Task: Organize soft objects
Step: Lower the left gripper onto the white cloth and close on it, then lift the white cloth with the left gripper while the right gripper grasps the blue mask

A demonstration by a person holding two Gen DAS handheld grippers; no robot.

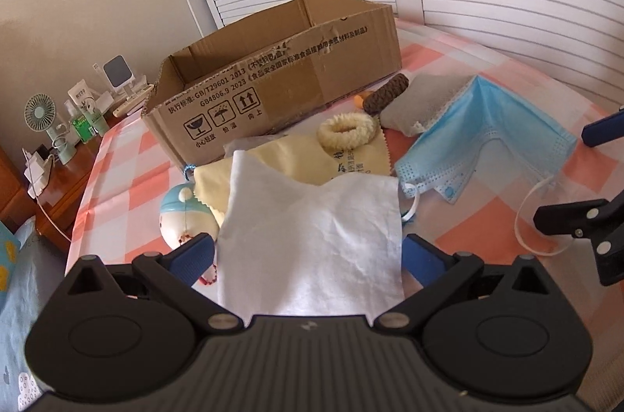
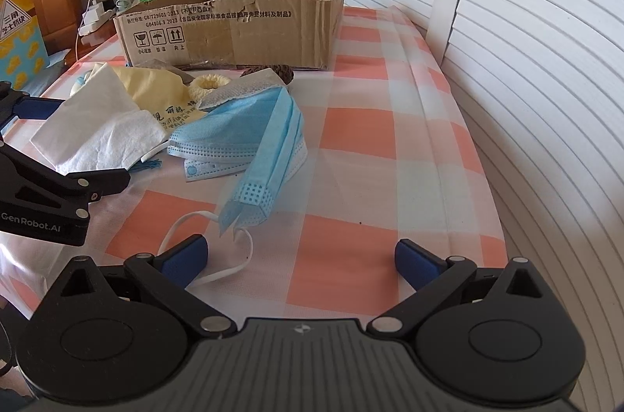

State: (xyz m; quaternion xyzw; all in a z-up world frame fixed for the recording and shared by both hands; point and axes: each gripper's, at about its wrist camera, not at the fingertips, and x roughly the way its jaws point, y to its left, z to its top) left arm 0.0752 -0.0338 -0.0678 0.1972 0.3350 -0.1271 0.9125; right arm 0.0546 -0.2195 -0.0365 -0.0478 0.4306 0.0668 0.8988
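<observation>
- Left gripper (image 1: pixel 308 258): fingers spread wide, blue pads on either side of the white cloth (image 1: pixel 312 236), no grip visible on it.
- White cloth: crumpled, draped between those pads, near end reaching the gripper body; far edge overlapping the yellow cloth (image 1: pixel 273 162).
- Right gripper (image 2: pixel 300 260): fingers wide apart, nothing between them, low over the checked bedsheet (image 2: pixel 351 139); left pad just beside a white ear loop (image 2: pixel 218 271) of the blue face mask (image 2: pixel 249 135).
- Blue face mask: folded and rumpled, right of the white cloth, partly lying over a grey cloth (image 1: pixel 425 100).
- Cream scrunchie (image 1: pixel 345 133): sitting on the far edge of the yellow cloth, near the box.
- Brown knitted piece (image 1: pixel 386 94): touching the base of the cardboard box (image 1: pixel 280 80).
- Cardboard box: open-topped, at the far end of the pile; inside hidden from view.
- Small plush toy (image 1: pixel 183 213): blue cap, left of the white cloth, partly tucked under the yellow cloth.
- Far left beyond the bed: wooden nightstand (image 1: pixel 58 186) carrying a small fan (image 1: pixel 41 110) and bottles.
</observation>
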